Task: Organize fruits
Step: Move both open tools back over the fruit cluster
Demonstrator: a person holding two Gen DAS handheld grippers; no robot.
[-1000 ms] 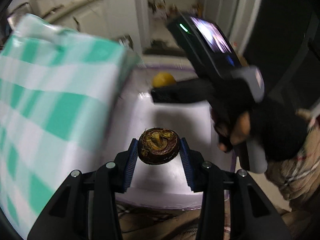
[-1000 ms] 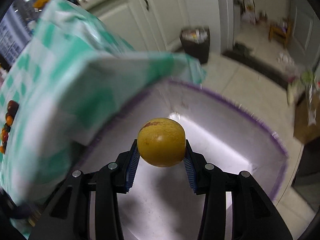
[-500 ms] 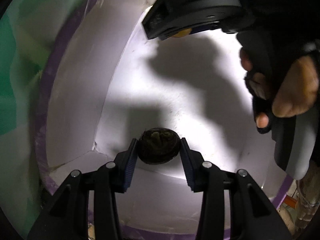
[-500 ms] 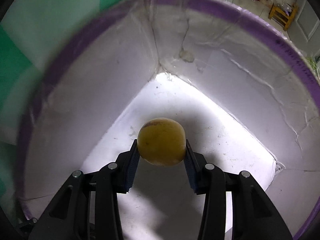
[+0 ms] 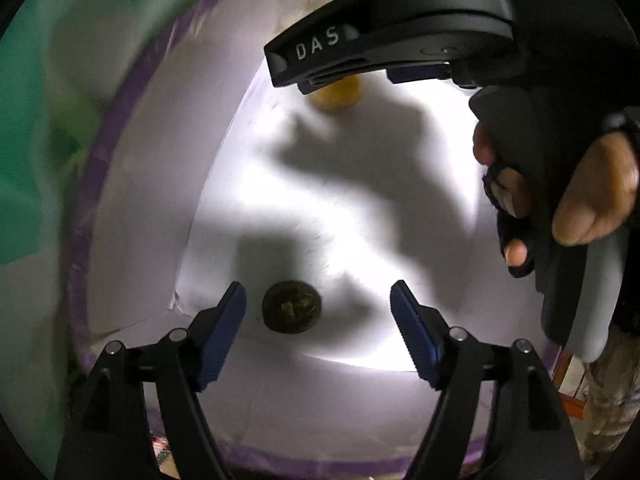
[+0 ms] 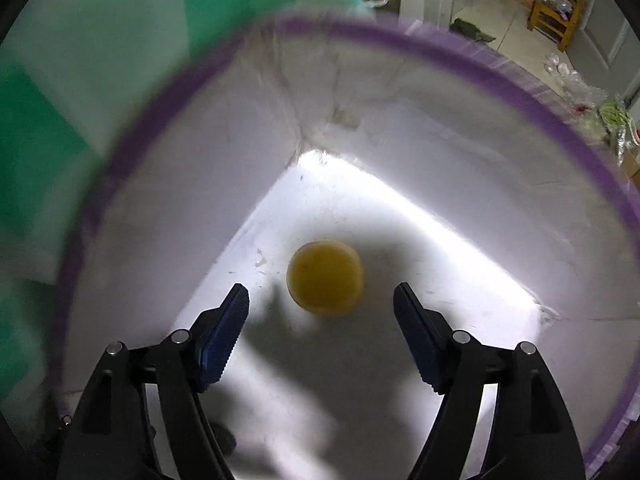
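We point our left gripper (image 5: 318,304) almost straight down into a white box (image 5: 140,208) with a purple rim, its fingers (image 5: 224,328) having just been opening and now standing wide, touching nothing. Between them, on the box floor, lies a dark brown wrinkled fruit (image 5: 291,307), closer to the finger on the left side of the view but clear of both pads. Our right gripper (image 6: 321,300) tilts steeply down into the same box, aimed toward an inner corner where two walls meet the floor; its fingers (image 6: 222,336) have likewise just been opening and are spread apart with nothing pressed between them. A round yellow fruit (image 6: 325,277) sits on the floor just beyond the fingertips, slightly blurred, free of the pads. From the left wrist view, the body of the right gripper crosses the top of the picture, marked with the letters DAS, and the yellow fruit (image 5: 336,94) shows partly beneath it. Our right hand (image 5: 560,200), in a dark fingerless glove, wraps the handle at the right edge. The two fruits lie well apart on the floor. Shadows of both tools fall across the bright floor. A green and white checked cloth (image 6: 52,128) hangs beside the box, and beyond the rim a tiled room with a small wooden stool (image 6: 554,20) is visible.
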